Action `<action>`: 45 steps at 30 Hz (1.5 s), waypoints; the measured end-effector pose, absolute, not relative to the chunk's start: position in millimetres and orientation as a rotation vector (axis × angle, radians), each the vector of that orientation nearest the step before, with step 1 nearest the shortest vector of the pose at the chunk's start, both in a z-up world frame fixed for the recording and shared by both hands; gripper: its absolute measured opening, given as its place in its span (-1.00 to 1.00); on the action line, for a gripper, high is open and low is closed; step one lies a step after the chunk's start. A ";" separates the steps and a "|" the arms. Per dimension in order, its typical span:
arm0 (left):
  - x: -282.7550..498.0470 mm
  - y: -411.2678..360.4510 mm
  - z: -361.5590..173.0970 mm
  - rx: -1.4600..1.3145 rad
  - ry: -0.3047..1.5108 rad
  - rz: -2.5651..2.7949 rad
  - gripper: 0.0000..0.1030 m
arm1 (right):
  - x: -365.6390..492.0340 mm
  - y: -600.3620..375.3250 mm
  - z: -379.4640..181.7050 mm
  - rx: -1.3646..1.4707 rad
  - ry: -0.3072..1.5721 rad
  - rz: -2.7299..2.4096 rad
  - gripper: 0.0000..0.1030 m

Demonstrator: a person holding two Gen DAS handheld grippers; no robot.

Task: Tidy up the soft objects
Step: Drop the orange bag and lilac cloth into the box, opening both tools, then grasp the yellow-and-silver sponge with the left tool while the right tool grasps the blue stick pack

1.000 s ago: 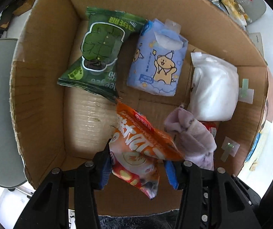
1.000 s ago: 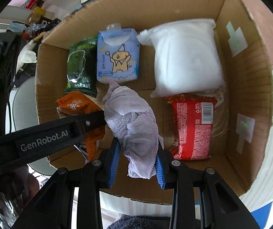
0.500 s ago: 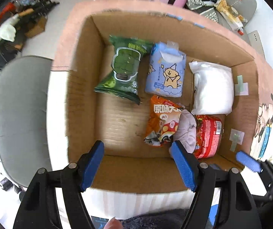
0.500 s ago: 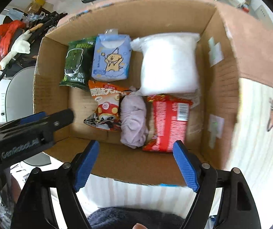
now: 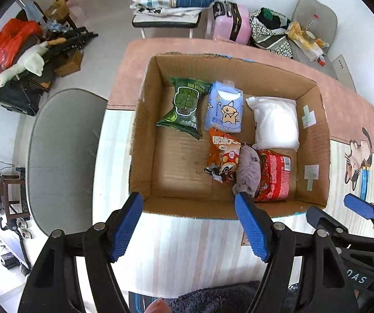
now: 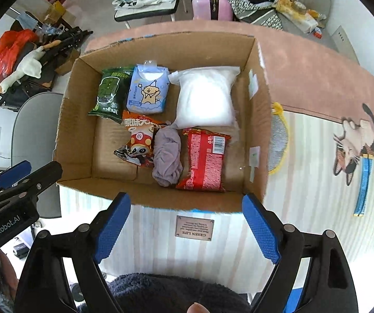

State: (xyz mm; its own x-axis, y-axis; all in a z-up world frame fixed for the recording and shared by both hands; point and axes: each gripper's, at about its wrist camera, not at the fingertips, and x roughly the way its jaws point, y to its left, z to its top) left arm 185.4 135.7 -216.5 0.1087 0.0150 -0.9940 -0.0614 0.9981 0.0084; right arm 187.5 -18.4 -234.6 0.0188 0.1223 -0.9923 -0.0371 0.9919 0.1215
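Inside the open brown cardboard box (image 6: 72,140), from nine toward three o'clock, a crinkly orange snack packet (image 6: 138,140), limp mauve cloth (image 6: 167,155) and red noodle packet (image 6: 205,163) were laid touching. All were judged light and yielding, the cloth best pinched at its bunched middle. The left gripper (image 5: 188,228) and right gripper (image 6: 186,228) were held with jaws wide apart, nothing clasped.

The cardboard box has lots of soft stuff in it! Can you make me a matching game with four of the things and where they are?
Things
1. green snack packet
2. white plastic pillow pack
3. lilac crumpled cloth
4. red noodle packet

Places
A. between the orange snack bag and the red packet
B. far left corner of the cardboard box
C. near row, rightmost
D. far row, rightmost

Pairs: 1-B, 2-D, 3-A, 4-C
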 end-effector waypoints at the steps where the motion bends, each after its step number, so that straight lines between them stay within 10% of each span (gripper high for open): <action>1: 182.6 135.3 -212.9 -0.037 1.451 0.058 0.40 | 184.4 -19.2 -229.7 0.063 1.537 0.126 0.74; 4: 176.7 132.8 -203.8 -0.015 1.411 0.077 1.00 | 176.2 -20.6 -216.1 0.048 1.503 0.126 0.92; 17: 169.9 104.5 -175.1 0.050 1.335 0.083 0.99 | 153.9 -42.9 -193.3 0.083 1.442 0.140 1.00; 27: 213.4 -56.3 -165.8 0.375 1.257 -0.122 1.00 | 137.8 -176.9 -187.6 0.249 1.409 -0.013 1.00; 45: 297.7 -261.6 -380.0 0.839 1.725 -0.291 1.00 | 138.4 -486.7 -299.0 0.421 1.562 -0.399 1.00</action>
